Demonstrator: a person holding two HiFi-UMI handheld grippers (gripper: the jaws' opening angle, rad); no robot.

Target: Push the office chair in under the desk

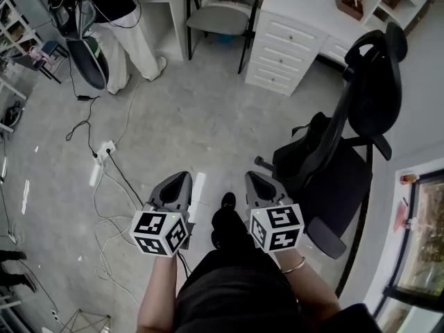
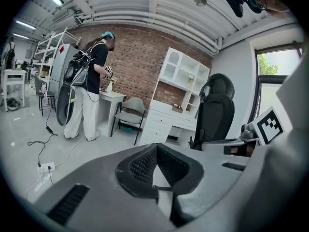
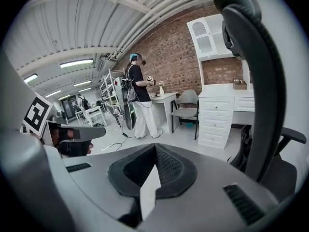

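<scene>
In the approach step, the left gripper [image 1: 182, 180] and right gripper [image 1: 254, 179] hover shut and empty while the black office chair [image 1: 350, 144] stands just beside the right one, apart from the white desk [image 1: 305, 9], so the next move probably calls for pressing its backrest deskward.

Bright, even light from ceiling strip lights [image 3: 72, 63] and a window [image 2: 268, 64] casts only soft shadows on the pale floor [image 1: 187, 123], while both gripper views bend strongly toward black circular edges and blur nearest the lens.
</scene>
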